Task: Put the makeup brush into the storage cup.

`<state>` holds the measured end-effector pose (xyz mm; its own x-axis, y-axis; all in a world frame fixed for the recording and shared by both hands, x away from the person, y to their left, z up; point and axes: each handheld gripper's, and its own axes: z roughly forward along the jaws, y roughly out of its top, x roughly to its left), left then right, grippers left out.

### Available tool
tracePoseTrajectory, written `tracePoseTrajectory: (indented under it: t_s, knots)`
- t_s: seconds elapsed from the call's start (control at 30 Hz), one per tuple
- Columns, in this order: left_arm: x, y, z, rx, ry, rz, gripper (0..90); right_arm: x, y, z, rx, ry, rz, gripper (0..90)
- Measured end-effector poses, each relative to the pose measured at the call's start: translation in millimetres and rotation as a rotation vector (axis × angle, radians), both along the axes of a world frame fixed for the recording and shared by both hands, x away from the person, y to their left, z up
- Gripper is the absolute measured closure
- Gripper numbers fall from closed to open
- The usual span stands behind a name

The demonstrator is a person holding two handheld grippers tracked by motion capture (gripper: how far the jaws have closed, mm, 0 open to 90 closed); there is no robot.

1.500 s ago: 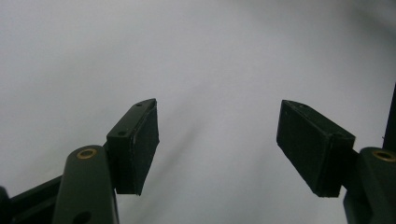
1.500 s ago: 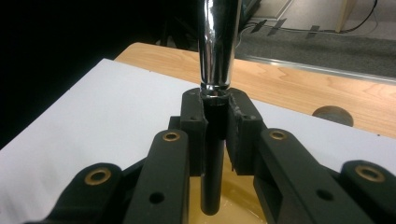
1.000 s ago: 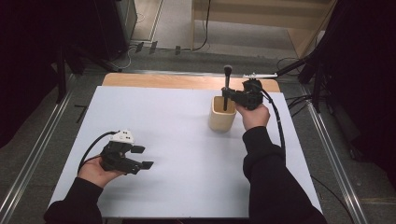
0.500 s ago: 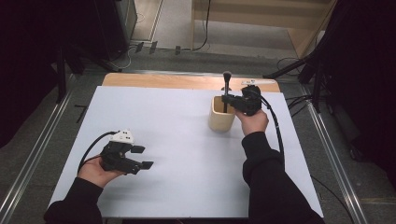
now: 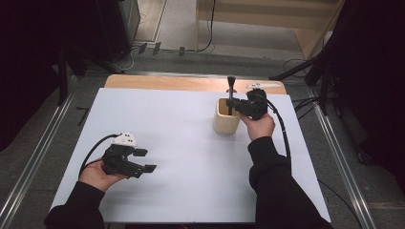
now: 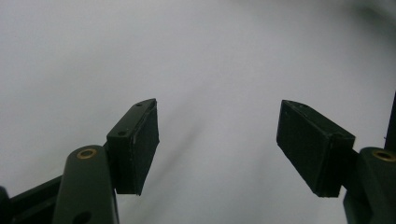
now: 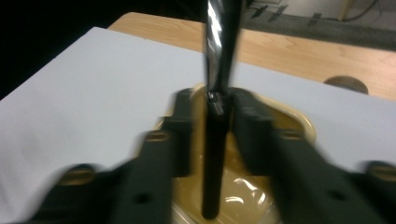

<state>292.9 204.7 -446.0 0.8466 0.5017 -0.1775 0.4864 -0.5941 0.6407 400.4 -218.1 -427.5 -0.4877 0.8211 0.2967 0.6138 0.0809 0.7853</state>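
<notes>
A tan cup (image 5: 226, 121) stands at the back right of the white sheet (image 5: 181, 138). A slim tool (image 5: 231, 90) with a black handle and a dark head stands upright in it. My right gripper (image 5: 235, 104) reaches over the cup's rim from the right. In the right gripper view the tool (image 7: 219, 56) rises between the jaws of my right gripper (image 7: 212, 121), which have just been opening; a narrow gap shows on each side of the handle, above the cup (image 7: 299, 121). My left gripper (image 5: 147, 161) rests at the front left, open and empty (image 6: 217, 140).
A bare wooden strip (image 5: 191, 83) of the table runs behind the sheet, with a small white object (image 5: 260, 86) lying on it behind the cup. Cables trail off to the right. Metal rails (image 5: 33, 162) flank the table on the floor.
The tool stands lower in the cup than a second ago, and my right hand has sunk slightly with it. The left hand has not moved.
</notes>
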Motion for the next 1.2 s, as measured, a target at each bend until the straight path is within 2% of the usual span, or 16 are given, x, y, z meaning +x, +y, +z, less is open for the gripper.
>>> tracePoseTrajectory:
  t_s: [0.03,0.07,0.13,0.23,0.4,0.7,0.8,0.9,1.2]
  knots:
    - [0.0,0.1,0.1,0.001,-0.001,0.000,30.5,-0.4,0.8,1.0,-0.004,-0.013,0.018,50.2]
    - [0.0,0.1,0.1,0.001,-0.003,0.002,30.5,-1.9,1.6,2.0,-0.024,-0.029,0.024,45.9]
    - [0.2,-0.1,-0.1,-0.003,-0.002,0.004,30.5,-5.9,2.3,3.7,-0.051,-0.059,0.041,39.1]
    - [-0.1,-0.3,0.1,0.002,-0.003,0.002,30.5,-8.8,3.1,5.0,-0.049,-0.056,0.059,33.4]
    - [0.1,0.3,0.0,0.000,-0.005,0.004,30.5,-14.1,0.8,7.4,-0.017,-0.067,0.070,32.6]
    - [0.0,-0.1,0.0,0.004,-0.002,0.002,30.5,-25.7,-4.6,11.9,-0.013,-0.059,0.094,32.7]
    - [0.0,-0.1,0.1,0.004,-0.002,0.003,30.5,-28.3,-5.5,12.7,-0.012,-0.036,0.099,32.0]
    - [-0.1,-0.1,0.1,0.005,-0.002,0.002,30.5,-31.9,-7.0,14.5,-0.015,-0.049,0.100,31.8]
    - [0.2,-0.8,-0.2,0.003,0.001,0.000,30.4,-42.3,-12.9,13.5,-0.017,-0.032,0.132,31.8]
